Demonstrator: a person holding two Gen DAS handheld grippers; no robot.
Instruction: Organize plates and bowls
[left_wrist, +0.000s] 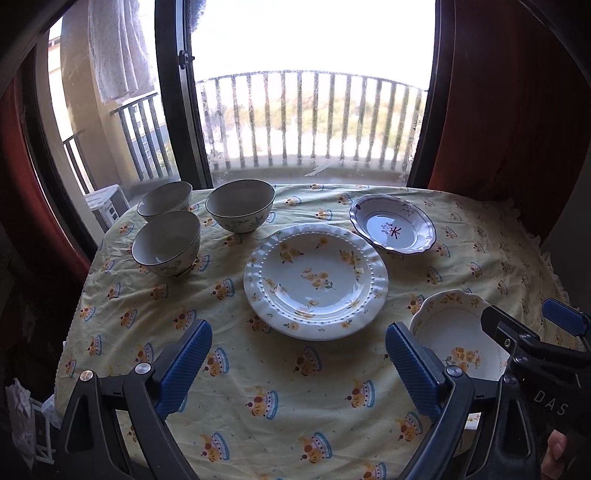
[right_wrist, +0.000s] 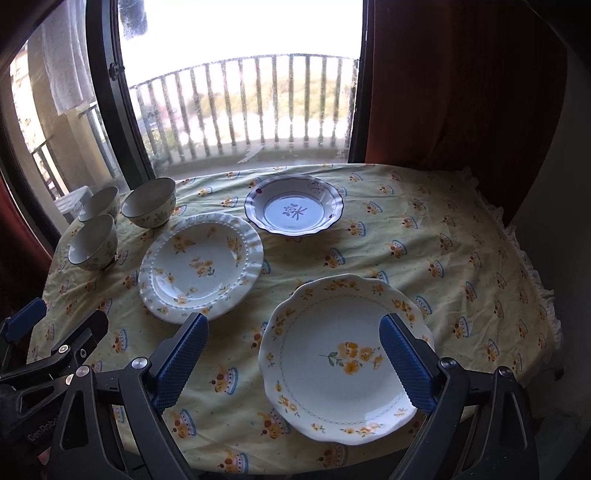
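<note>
Three floral bowls (left_wrist: 240, 205) (left_wrist: 166, 240) (left_wrist: 165, 197) stand at the table's far left, also in the right wrist view (right_wrist: 149, 201). A ribbed yellow-flower plate (left_wrist: 316, 280) (right_wrist: 201, 264) lies mid-table. A blue-rimmed dish (left_wrist: 393, 229) (right_wrist: 293, 208) lies behind it. A scalloped yellow-flower plate (right_wrist: 343, 358) (left_wrist: 454, 332) lies near the front right. My left gripper (left_wrist: 299, 365) is open and empty above the cloth near the ribbed plate. My right gripper (right_wrist: 291, 362) is open and empty, its right finger over the scalloped plate.
The round table wears a yellow patterned cloth (left_wrist: 258, 387). A glass balcony door (left_wrist: 314, 122) and a red curtain (right_wrist: 461, 81) stand behind it. White items lie on the floor at the left (left_wrist: 22, 413).
</note>
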